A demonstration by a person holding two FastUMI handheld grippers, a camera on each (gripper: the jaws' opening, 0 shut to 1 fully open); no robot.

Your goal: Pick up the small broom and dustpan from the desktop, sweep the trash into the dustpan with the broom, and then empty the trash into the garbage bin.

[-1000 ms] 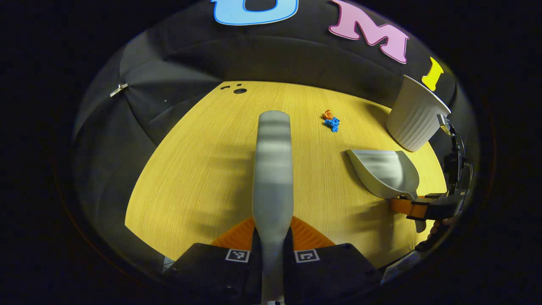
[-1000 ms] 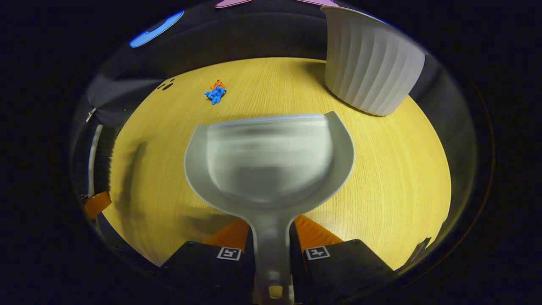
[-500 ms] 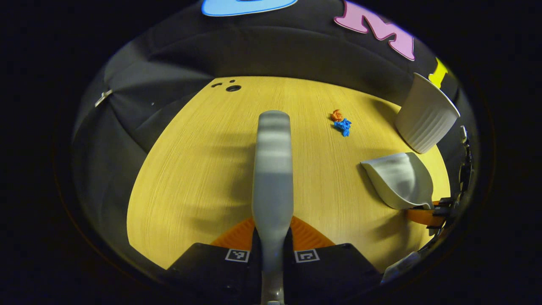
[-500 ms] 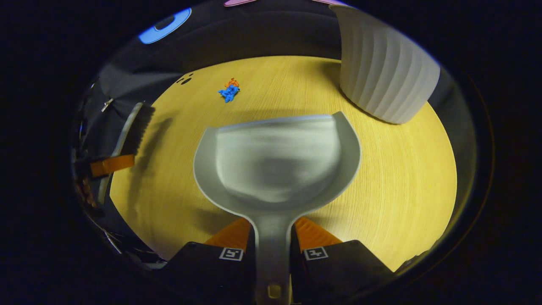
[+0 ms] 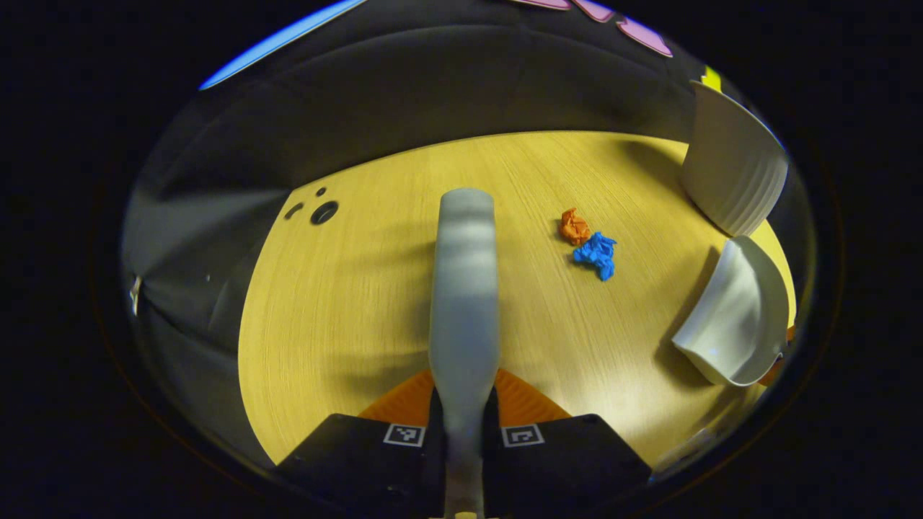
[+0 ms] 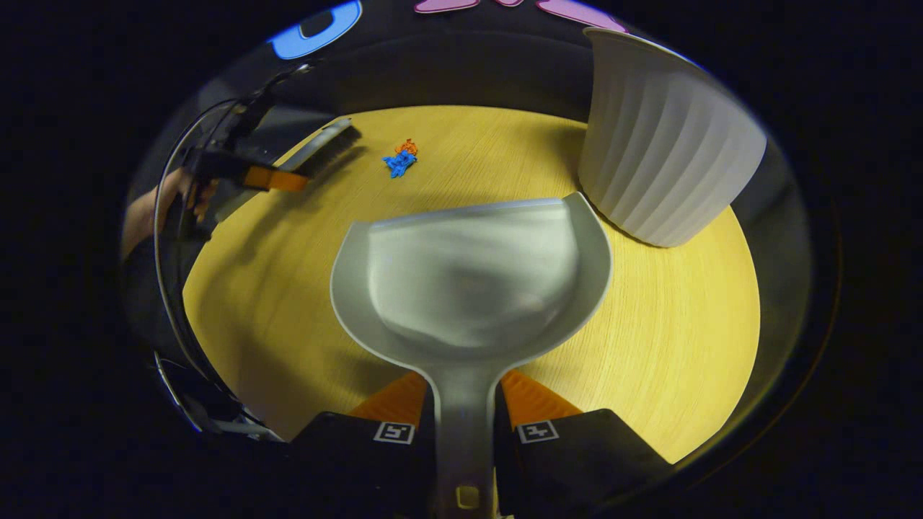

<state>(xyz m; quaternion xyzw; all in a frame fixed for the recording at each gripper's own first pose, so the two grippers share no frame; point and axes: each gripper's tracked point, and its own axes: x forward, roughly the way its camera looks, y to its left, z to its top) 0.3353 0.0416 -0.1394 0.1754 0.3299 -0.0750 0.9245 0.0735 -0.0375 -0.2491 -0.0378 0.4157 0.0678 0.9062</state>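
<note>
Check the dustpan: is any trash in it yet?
Empty. The dustpan shows a bare scoop, and the blue scrap and orange scrap lie on the table.

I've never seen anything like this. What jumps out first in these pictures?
Two bright crumpled scraps, an orange scrap touching a blue scrap, lie on the yellow wooden desktop. In the right gripper view a grey dustpan is clamped by its handle, with a ribbed white bin standing just beyond it. In the left gripper view the broom juts forward, gripped likewise.
</note>
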